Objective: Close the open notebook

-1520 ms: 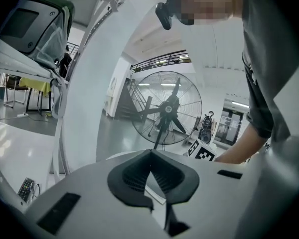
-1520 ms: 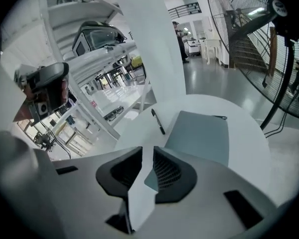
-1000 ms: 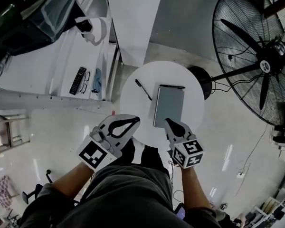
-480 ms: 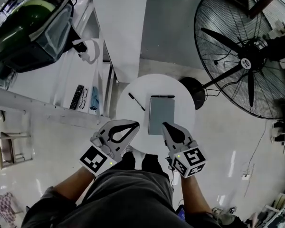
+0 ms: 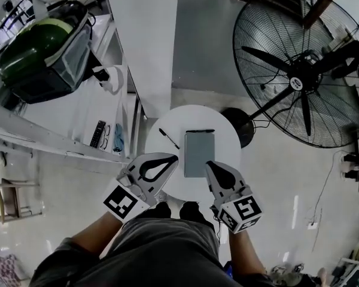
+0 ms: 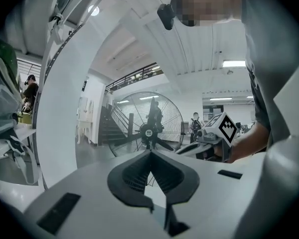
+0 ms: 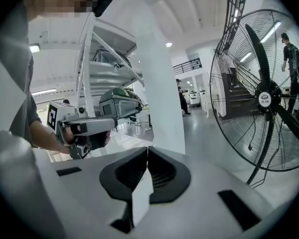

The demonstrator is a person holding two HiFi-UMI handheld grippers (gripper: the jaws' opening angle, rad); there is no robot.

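Round table (image 5: 226,151) bears the notebook (image 5: 199,154) lying shut, apparently finished, so left gripper (image 5: 174,156) and right gripper (image 5: 209,163) hover near, clenched empty.

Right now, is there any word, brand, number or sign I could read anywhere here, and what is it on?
No text can be read anywhere.
Hub label of the large black floor fan: too small to read.
Cubes on the left gripper and right gripper: black-and-white square patterns, no words.
On the grey notebook, closed: no print shows.
Keys of the black remote control: too small to read.
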